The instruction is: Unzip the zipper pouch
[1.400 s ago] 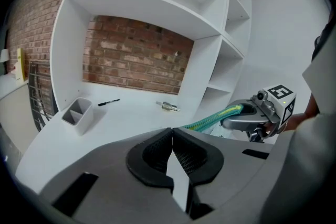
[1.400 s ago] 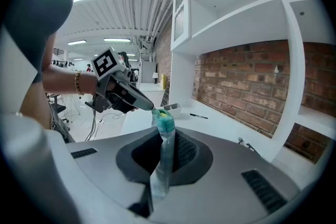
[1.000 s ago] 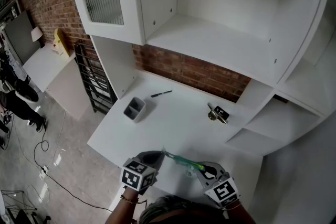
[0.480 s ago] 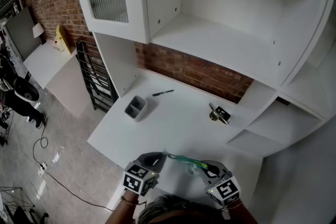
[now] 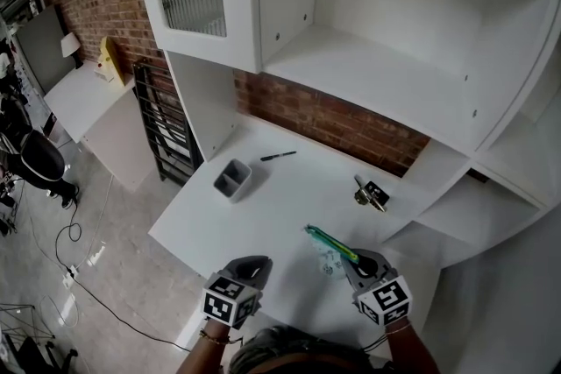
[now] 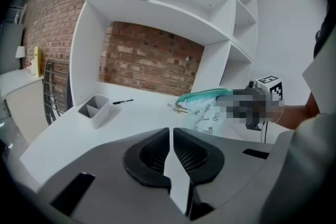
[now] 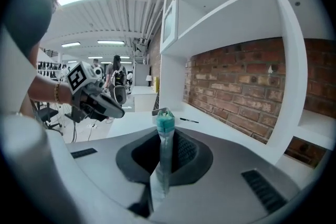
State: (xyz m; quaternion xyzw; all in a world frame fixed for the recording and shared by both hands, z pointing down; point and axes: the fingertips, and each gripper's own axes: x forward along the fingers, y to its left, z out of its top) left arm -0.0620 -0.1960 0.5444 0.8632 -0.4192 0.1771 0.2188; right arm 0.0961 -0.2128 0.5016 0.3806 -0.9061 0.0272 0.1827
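Zipper pouch (image 5: pixel 330 258) hangs by its teal zipper edge from my right gripper (image 5: pixel 351 257), which is clamped on it above the worktop's (image 5: pixel 263 206) front edge, while my left gripper (image 5: pixel 257 262) is clenched empty, clear of it, so I cannot tell whether the zip is open yet.

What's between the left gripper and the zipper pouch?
Nothing: only bare white desk separates the left gripper from the zipper pouch, seen in the head view.

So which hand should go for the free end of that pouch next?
The left. The left gripper is shut on nothing and sits close beside the pouch. The right gripper is clamped on the pouch's other end, so it is probably best left holding it.
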